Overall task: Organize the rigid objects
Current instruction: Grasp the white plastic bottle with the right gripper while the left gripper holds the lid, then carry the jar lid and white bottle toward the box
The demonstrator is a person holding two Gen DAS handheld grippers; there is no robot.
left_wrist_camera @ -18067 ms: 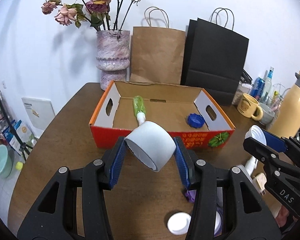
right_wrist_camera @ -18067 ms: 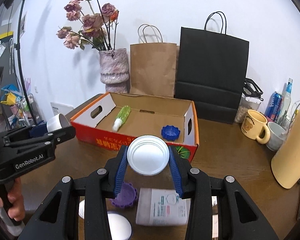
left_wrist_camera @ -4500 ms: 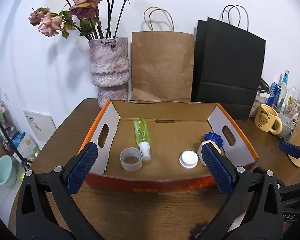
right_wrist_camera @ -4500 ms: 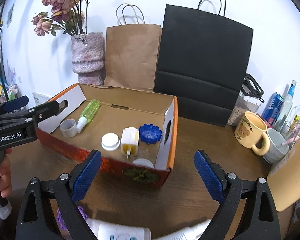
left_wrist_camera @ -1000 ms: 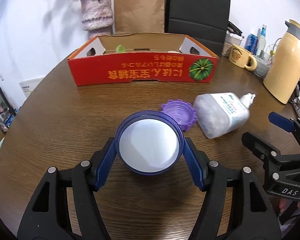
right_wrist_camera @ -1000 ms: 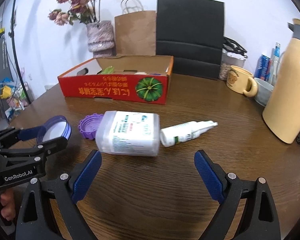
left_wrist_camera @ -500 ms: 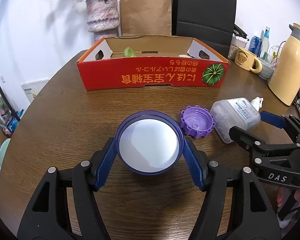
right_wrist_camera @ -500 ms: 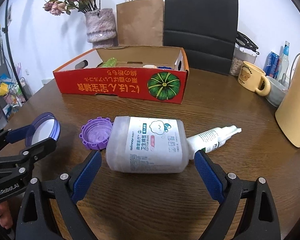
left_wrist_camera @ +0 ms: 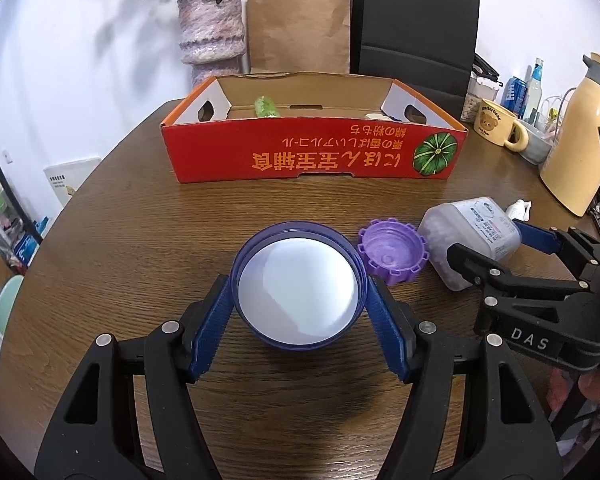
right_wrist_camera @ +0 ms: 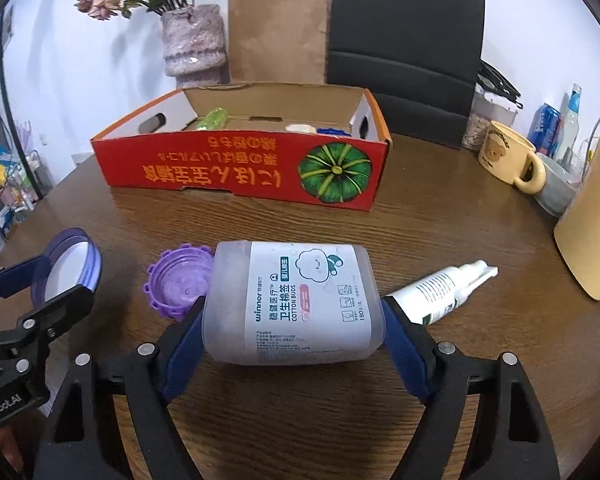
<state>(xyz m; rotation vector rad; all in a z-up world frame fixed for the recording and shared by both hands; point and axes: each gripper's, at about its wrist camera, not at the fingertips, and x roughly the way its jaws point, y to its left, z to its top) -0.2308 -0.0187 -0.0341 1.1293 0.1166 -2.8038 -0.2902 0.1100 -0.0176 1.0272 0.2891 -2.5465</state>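
My right claw (right_wrist_camera: pixel 293 322) has just closed in on the cotton-bud jar (right_wrist_camera: pixel 294 302); half a second ago its blue pads stood wide on either side of the jar, and now they press against both ends of it. The jar lies on its side on the table (right_wrist_camera: pixel 440 216), its label facing up. I cannot tell whether it has left the wood yet. Just beside its left end sits the purple cap (right_wrist_camera: pixel 178 280), open side up, and just beside the right pad lies the white spray bottle (right_wrist_camera: pixel 440 290), nozzle pointing away to the right.

My left claw (left_wrist_camera: pixel 300 298) still holds the blue-rimmed lid (left_wrist_camera: pixel 298 286), pinched at its two sides, in the same grip as a second ago.

Beyond both, the red box (right_wrist_camera: pixel 240 168) stands with a green bottle (right_wrist_camera: pixel 213 118) and other small pieces already inside.

So I judge both claws are now loaded, and the next leg is carrying lid and jar over the near wall of the box. The cap and spray bottle remain to fetch.
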